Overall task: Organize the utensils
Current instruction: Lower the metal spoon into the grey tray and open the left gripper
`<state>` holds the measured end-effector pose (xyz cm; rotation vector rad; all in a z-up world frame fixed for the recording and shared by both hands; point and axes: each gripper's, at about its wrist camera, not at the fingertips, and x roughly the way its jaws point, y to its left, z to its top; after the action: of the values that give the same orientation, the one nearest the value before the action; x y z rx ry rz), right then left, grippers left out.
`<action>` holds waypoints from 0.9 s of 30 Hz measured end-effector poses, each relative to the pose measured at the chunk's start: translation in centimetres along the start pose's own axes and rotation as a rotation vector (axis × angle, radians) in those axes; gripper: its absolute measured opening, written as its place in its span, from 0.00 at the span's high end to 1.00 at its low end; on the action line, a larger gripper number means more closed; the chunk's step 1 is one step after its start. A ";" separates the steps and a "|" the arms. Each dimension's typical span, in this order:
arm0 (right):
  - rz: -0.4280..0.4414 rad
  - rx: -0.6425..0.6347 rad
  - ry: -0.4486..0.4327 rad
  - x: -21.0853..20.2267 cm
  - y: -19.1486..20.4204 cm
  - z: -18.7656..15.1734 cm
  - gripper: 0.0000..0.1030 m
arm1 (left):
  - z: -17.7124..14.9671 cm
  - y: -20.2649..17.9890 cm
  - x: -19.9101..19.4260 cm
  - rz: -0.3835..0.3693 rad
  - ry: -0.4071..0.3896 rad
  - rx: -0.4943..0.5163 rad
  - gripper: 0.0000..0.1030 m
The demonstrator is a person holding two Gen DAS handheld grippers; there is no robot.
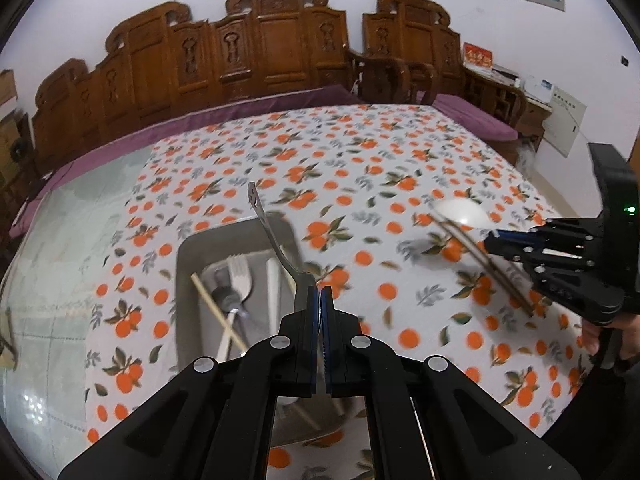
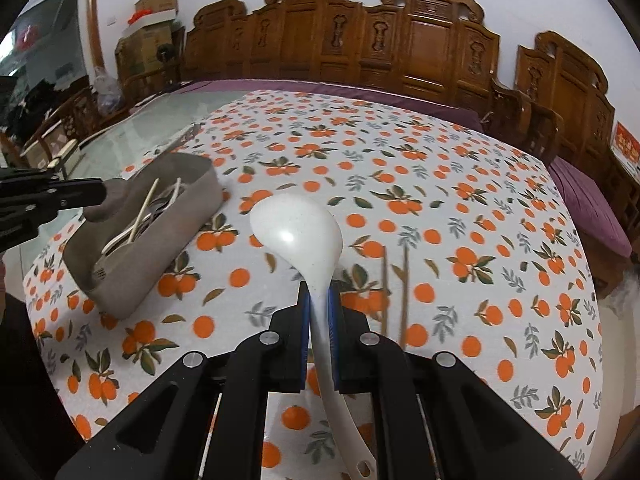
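Observation:
My left gripper [image 1: 320, 292] is shut on a metal utensil [image 1: 272, 236] whose thin handle sticks up and away, above the grey utensil tray [image 1: 188, 248]. The tray holds a fork [image 1: 240, 276], chopsticks [image 1: 218, 312] and other pieces. My right gripper [image 2: 319, 300] is shut on the handle of a white ladle [image 2: 298, 232], bowl pointing forward above the table. In the left wrist view the right gripper [image 1: 490, 240] and the ladle [image 1: 460, 210] hover to the right. Two chopsticks [image 2: 394, 292] lie on the cloth beside it. The tray [image 2: 192, 204] sits to the left in the right wrist view.
The table has an orange-print cloth [image 1: 360, 168] and a bare glass part [image 1: 60, 240] on the left. Carved wooden chairs [image 1: 260, 48] with purple cushions stand behind. The left gripper [image 2: 96, 192] reaches over the tray's near end in the right wrist view.

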<state>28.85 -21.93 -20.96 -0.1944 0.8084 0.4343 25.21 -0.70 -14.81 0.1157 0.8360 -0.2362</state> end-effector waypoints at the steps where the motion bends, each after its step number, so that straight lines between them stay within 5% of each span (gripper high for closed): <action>1: 0.003 -0.004 0.000 0.0 0.3 0.0 0.91 | -0.2 0.3 0.1 0.001 0.004 -0.004 0.99; 27: 0.041 -0.064 -0.012 -0.8 6.0 0.8 0.91 | -4.3 5.3 2.0 -0.030 0.072 -0.137 0.98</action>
<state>26.23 -16.56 -19.89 -0.2350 0.7888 0.5001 24.69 4.92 -19.12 -0.0165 0.9232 -0.2036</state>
